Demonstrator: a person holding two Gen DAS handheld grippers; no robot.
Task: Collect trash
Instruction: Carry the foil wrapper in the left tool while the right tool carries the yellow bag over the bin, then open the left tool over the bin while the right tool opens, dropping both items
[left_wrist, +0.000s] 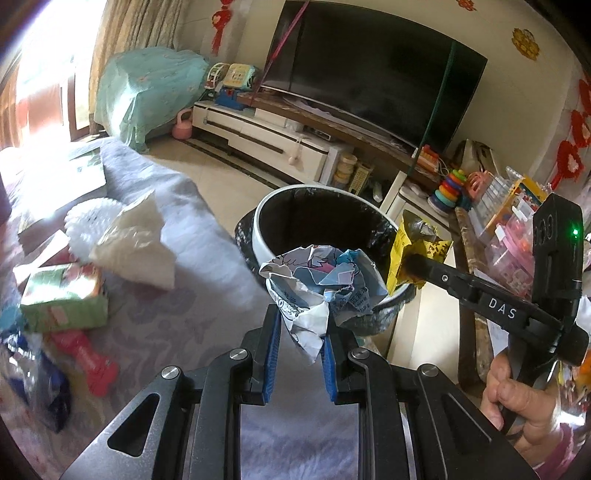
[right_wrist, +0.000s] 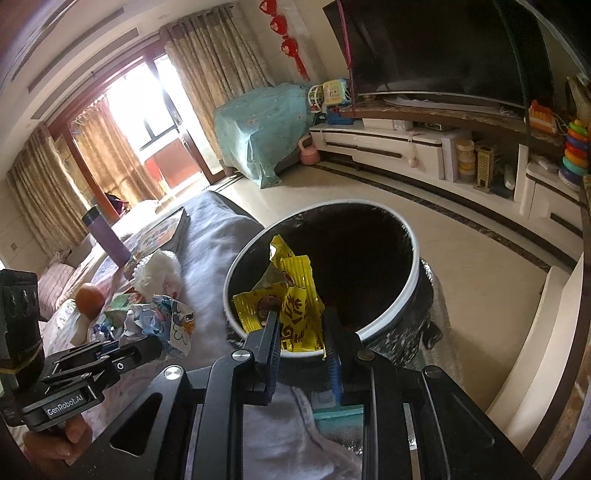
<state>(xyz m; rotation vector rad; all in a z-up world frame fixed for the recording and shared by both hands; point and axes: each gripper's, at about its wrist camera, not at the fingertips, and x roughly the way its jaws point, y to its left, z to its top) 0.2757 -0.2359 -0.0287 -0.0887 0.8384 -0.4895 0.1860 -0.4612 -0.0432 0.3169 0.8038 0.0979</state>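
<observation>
Over bin (right_wrist: 402, 291) rim: right tongs (right_wrist: 301, 325) clamp yellow wrapper (right_wrist: 295, 306); left tongs (left_wrist: 301, 325) pinch crumpled paper (left_wrist: 317, 280). Only right view shows orange (right_wrist: 89, 298).

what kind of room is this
Most likely a home living room: a large television on a low white media cabinet, curtains by a balcony door, and children's toys nearby.

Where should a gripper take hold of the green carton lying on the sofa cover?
Grip the green carton across its narrow side faces, coming from above. It lies flat on the sofa cover with a broad face up, tissue close behind and a red toy in front, so low approaches are crowded.
</observation>
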